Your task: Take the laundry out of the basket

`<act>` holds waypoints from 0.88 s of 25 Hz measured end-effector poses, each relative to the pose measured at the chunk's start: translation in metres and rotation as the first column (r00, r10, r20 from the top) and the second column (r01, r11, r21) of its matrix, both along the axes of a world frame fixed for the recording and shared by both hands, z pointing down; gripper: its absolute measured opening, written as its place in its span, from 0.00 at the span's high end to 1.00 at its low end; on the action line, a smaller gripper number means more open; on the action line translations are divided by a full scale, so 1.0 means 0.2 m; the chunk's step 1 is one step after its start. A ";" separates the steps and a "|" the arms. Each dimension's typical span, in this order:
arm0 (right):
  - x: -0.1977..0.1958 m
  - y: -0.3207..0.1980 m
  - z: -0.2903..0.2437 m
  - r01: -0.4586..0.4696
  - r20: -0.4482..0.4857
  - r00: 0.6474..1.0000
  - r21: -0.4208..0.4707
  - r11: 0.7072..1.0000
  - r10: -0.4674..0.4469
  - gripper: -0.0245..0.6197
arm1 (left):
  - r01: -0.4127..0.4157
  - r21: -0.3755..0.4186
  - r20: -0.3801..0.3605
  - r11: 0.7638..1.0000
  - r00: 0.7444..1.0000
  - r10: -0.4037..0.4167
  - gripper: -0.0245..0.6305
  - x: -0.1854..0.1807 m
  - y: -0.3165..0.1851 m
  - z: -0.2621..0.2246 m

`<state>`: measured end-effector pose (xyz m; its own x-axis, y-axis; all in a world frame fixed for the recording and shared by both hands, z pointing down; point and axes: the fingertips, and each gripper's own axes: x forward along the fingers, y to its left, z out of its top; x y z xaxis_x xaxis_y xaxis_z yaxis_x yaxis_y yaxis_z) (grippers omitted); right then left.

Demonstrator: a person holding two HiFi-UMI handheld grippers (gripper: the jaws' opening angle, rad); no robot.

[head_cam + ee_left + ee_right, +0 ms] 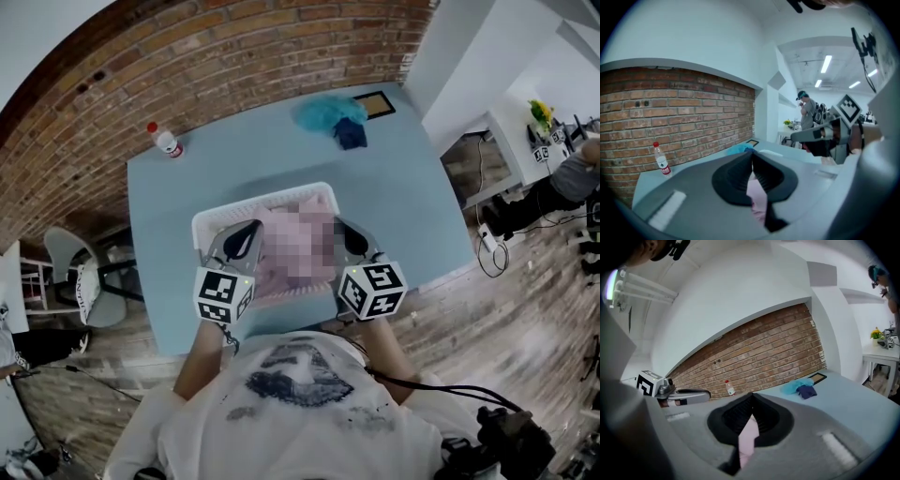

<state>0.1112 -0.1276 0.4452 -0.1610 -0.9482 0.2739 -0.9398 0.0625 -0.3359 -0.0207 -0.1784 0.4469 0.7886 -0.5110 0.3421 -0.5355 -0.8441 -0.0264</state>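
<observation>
Pink laundry [277, 246] sits bunched in the white basket [267, 199] at the middle of the head view, on the near half of the pale blue table [225, 150]. At the basket's left side, the left gripper [752, 157] has its fingers clamped on a fold of that pink cloth. The right gripper [751, 404], at the basket's right side, grips another fold the same way. Toward the frame's top, a turquoise cloth [328, 114] and a dark blue cloth [352, 136] lie touching. A red-capped bottle [167, 141] stands at the upper left, near the brick wall [234, 56].
</observation>
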 end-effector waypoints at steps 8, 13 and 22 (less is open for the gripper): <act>-0.02 -0.02 0.01 -0.011 0.001 1.000 -0.011 1.000 0.011 0.97 | -0.140 -0.013 0.077 0.990 0.987 0.141 0.86 0.06 0.03 0.08; -0.02 -0.04 0.02 -0.018 0.006 1.000 -0.022 1.000 0.018 0.97 | -0.229 -0.027 0.121 0.973 0.965 0.231 0.67 0.11 0.06 0.13; -0.01 -0.03 0.05 -0.044 0.009 0.999 -0.038 0.998 0.044 0.97 | -0.353 -0.093 0.128 0.931 0.923 0.363 0.38 0.16 0.13 0.23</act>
